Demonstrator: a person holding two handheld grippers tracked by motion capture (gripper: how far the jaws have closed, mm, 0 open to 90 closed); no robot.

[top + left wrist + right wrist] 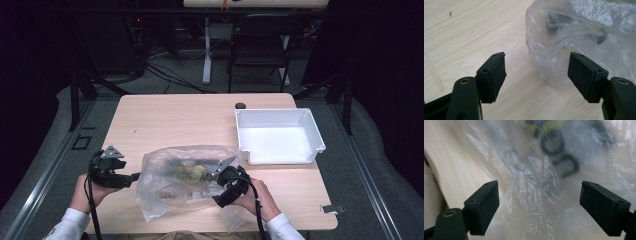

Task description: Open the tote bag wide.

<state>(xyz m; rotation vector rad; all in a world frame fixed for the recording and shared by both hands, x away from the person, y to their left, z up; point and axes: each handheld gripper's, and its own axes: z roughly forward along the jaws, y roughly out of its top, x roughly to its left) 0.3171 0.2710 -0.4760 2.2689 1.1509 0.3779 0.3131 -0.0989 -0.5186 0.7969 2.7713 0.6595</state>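
High view has both hands low at the near edge of the surface [165, 112], one on each side of a crumpled clear plastic bag [185, 177]. Left gripper [131, 178] points sideways at the bag's left edge, fingers [495, 75] apart, nothing between them. Right gripper [220, 200] sits at the bag's right end, fingers [484, 206] spread wide over loose plastic, not pinching it. White tray [310, 131] sits beyond.

An empty white bin [280, 136] sits on the wooden table [175, 117].
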